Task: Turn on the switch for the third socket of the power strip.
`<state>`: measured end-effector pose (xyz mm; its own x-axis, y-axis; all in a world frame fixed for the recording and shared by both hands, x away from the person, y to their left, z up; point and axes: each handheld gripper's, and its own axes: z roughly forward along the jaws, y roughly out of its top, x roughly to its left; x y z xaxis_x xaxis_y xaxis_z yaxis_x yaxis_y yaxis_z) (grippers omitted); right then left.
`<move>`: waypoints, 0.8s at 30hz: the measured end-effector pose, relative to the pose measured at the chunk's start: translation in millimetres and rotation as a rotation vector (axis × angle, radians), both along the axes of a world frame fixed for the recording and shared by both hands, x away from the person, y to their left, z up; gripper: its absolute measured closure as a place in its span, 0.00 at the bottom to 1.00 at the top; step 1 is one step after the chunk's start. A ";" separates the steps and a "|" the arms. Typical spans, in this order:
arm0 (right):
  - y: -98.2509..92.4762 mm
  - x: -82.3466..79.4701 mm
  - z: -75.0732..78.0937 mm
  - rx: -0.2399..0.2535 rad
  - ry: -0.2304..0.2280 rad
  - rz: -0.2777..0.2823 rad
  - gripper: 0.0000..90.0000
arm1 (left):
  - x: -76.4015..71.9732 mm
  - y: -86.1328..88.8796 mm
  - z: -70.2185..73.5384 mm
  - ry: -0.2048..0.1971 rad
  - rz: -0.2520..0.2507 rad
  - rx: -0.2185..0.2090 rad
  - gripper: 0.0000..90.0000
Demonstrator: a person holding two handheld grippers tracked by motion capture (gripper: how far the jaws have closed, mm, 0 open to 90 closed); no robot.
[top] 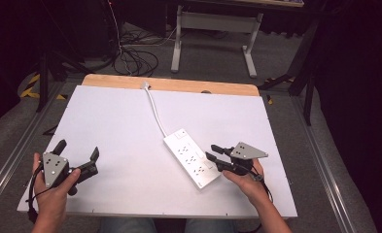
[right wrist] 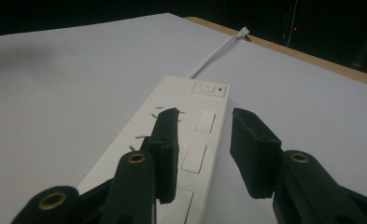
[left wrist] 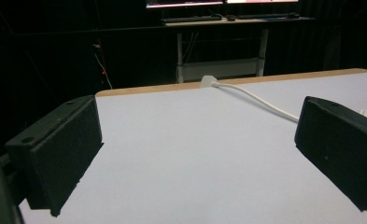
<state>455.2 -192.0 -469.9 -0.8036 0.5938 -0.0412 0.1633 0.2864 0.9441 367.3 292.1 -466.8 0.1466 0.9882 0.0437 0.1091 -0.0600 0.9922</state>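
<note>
A white power strip (top: pixel 191 158) lies slantwise on the white tabletop (top: pixel 115 126), its white cable (top: pixel 154 111) running to the far edge. In the right gripper view the strip (right wrist: pixel 195 156) shows a switch with a small red light at its far end and several outlets. My right gripper (top: pixel 211 151) hovers at the strip's right side, jaws apart; its two jaws (right wrist: pixel 204 116) stand over the strip with nothing pressed between them. My left gripper (top: pixel 78 149) rests at the near left, well away from the strip, its jaws wide (left wrist: pixel 197 140) over bare tabletop.
A wooden strip (top: pixel 179 85) borders the table's far edge, where the cable (left wrist: pixel 260 100) ends at a plug. Beyond it stand a desk frame (top: pixel 213 29) and loose cables on the floor (top: pixel 132 60). The person's hands hold both grippers near the front edge.
</note>
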 end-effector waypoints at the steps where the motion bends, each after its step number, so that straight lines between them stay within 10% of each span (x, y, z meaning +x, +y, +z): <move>1: -0.5 -0.4 0.2 -0.001 0.002 -0.005 0.68 | 0.0 0.0 0.0 0.000 0.000 0.000 0.01; 24: -16.1 -6.5 3.5 0.072 -0.005 -0.043 0.52 | 0.1 0.4 0.2 -0.001 0.001 -0.006 0.01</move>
<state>448.7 -208.1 -466.4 -0.7774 0.6290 -0.0009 0.1695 0.2109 0.9627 367.4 292.6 -466.6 0.1455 0.9886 0.0377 0.1079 -0.0538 0.9927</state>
